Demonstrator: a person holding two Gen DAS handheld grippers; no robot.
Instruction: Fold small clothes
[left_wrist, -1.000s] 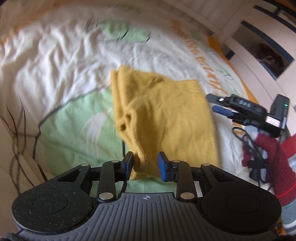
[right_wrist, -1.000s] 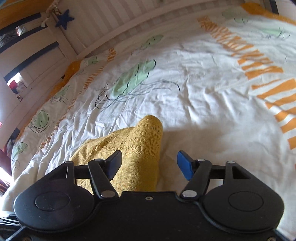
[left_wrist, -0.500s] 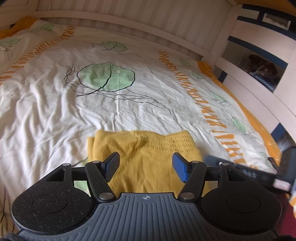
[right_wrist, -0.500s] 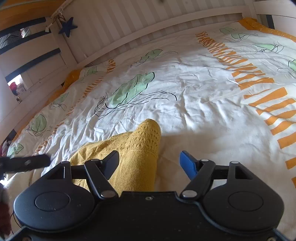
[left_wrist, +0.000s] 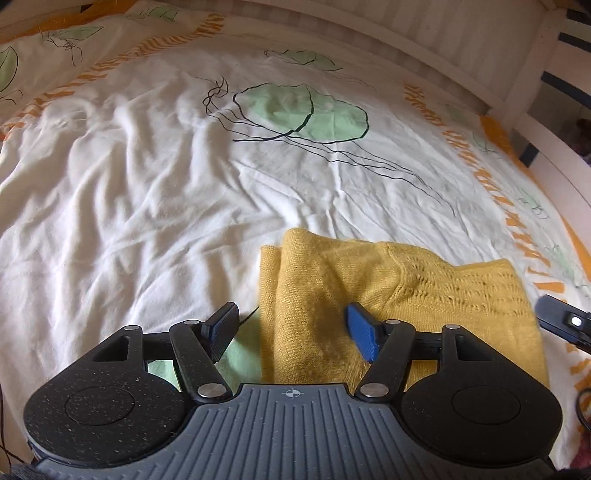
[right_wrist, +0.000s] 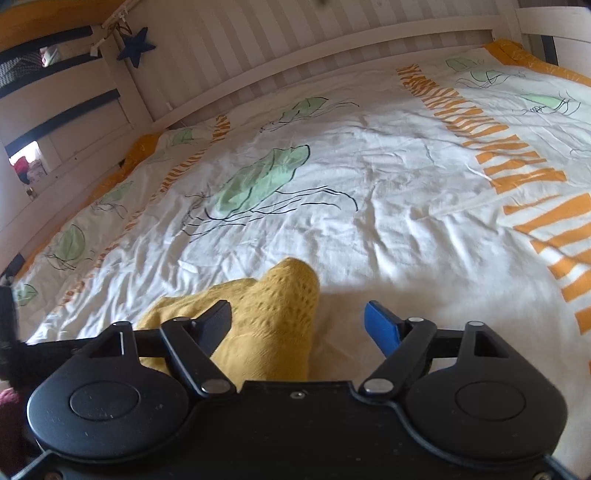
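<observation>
1. A mustard-yellow knit garment (left_wrist: 399, 306) lies folded on a white duvet (left_wrist: 147, 192) printed w/ green jellyfish and orange stripes, seen from the left wrist cam.

2. Left gripper (left_wrist: 291, 328) hovers over the garment's near-left part, jaws spread wide w/ nothing between the pads. Its blue-faced right finger (left_wrist: 362, 336) sits over the knit; the left finger (left_wrist: 221, 328) sits over bare duvet and a green print patch just beside the garment's left edge. Whether either pad touches the cloth can't be told.

3. The garment's left side shows 2 stacked layers, edges close together; an openwork lace band runs across its right half.

4. At the right edge of the left wrist view, part of another black device w/ a small white light (left_wrist: 561, 323) pokes in near the garment's right side.

5. Right wrist cam: right gripper (right_wrist: 299, 325) also gapes wide, holding nothing. The garment (right_wrist: 273, 317) lies under and btwn its fingers, nearer the dark left finger (right_wrist: 214, 325); the blue right finger (right_wrist: 382, 328) hangs over plain white duvet (right_wrist: 406, 221).

6. From this side the lace-knit end of the garment rises in a rounded hump.

7. Background: white slatted bed rail (right_wrist: 295, 55) and a dark blue star (right_wrist: 136, 46) hanging on the bed frame at upper left.
</observation>
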